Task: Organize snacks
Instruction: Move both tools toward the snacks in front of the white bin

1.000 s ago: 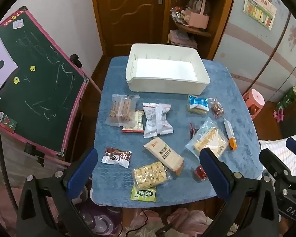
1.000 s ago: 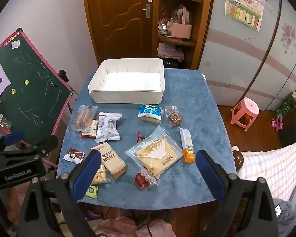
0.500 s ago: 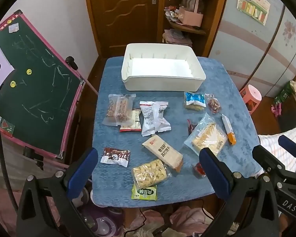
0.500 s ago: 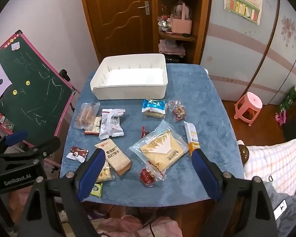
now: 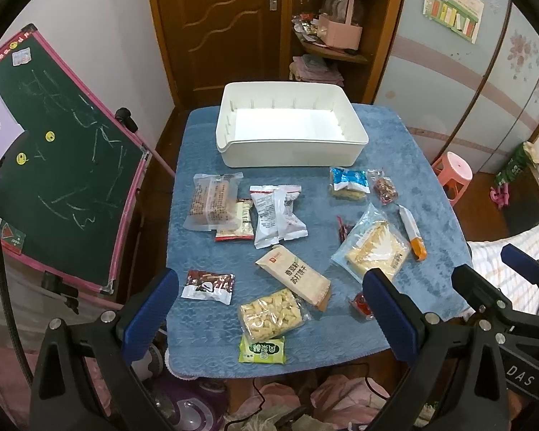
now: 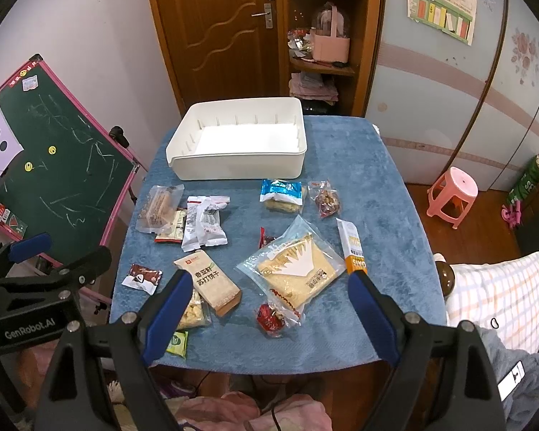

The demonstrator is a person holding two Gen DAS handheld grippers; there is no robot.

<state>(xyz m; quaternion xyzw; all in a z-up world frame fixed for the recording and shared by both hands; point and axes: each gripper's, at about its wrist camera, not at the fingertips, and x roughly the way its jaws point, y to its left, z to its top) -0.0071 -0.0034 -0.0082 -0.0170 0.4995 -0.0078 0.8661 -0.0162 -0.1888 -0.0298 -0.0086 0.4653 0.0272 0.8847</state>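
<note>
Right wrist view is showing the right tool [image 6: 269, 309] hanging wide open over the worktop's [image 6: 388, 215] near edge — the sandwich pack [image 6: 294, 265] is lying just ahead, nearer it than the equally open left tool [image 5: 269, 305]; the white bin [image 6: 240, 143] is sitting empty beyond.

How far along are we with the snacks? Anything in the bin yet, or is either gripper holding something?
Nothing looks done: the white bin is empty. Nothing is in hand either; the left gripper and right gripper both hover open at the near edge of the table. All the snacks are left on the blue cloth, including the cracker box, the sandwich pack and the green packet.
</note>
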